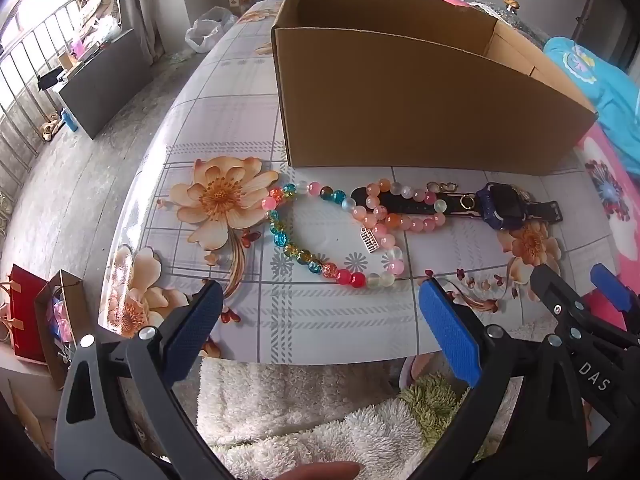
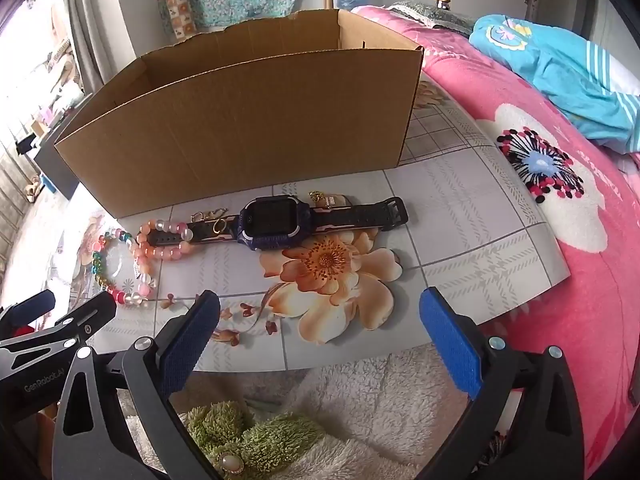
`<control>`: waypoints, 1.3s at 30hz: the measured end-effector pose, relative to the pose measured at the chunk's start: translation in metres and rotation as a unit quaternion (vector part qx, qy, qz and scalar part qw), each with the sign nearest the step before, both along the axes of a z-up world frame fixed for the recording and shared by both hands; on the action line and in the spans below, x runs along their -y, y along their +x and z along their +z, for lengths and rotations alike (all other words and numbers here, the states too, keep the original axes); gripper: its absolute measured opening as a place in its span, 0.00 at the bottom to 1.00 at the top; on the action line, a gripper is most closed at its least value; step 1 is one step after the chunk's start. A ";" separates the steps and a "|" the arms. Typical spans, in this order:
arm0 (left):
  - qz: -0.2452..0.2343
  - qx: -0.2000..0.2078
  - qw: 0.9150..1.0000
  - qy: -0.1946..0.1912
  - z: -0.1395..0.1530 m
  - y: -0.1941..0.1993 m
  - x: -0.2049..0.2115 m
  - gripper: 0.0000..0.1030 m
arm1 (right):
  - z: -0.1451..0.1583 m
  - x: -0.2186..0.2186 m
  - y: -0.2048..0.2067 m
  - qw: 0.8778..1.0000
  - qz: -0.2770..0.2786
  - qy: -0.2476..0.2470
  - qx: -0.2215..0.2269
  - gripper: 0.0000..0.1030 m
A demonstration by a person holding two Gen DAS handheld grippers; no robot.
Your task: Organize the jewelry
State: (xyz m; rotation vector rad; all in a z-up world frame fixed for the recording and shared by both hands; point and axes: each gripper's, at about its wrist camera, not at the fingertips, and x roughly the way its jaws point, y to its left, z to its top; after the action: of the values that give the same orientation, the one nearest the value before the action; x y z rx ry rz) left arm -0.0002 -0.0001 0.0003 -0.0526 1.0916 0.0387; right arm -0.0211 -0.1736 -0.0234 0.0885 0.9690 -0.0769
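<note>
Here, a floral table (image 1: 328, 320) adjoins a pink bed (image 2: 560, 240).

A box (image 1: 420, 92) stands at the back of a table (image 1: 340, 320), and jewelry lies in a row in front of it. A bead necklace (image 1: 320, 236) lies at the left, partly over the strap of a watch (image 2: 276, 220) to its right. Both grippers hang over the table's near edge, left gripper (image 1: 320, 320) before the necklace, right gripper (image 2: 320, 328) before the watch.

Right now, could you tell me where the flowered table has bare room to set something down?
Free: the strip between the two bead bracelets and the near edge of the flowered table, and right of the black-strapped watch. Crowded: along the brown cardboard box.
</note>
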 end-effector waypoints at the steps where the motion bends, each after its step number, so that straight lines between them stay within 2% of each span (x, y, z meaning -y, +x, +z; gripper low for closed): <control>1: 0.001 0.000 1.000 0.002 0.000 0.000 0.000 0.92 | 0.000 0.000 0.000 1.000 -0.001 -0.004 -0.004 0.95; 15: 0.005 -0.003 1.000 0.006 -0.007 0.002 -0.003 0.92 | -0.009 -0.011 0.000 1.000 0.005 -0.002 -0.005 0.95; 39: 0.005 -0.002 1.000 0.013 -0.007 0.001 -0.003 0.92 | -0.004 -0.004 0.000 1.000 0.010 0.010 -0.004 0.95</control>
State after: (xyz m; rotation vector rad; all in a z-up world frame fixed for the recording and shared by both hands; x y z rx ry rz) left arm 0.0004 0.0029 -0.0069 -0.0356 1.0954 0.0617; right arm -0.0207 -0.1700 -0.0272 0.0980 0.9796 -0.0496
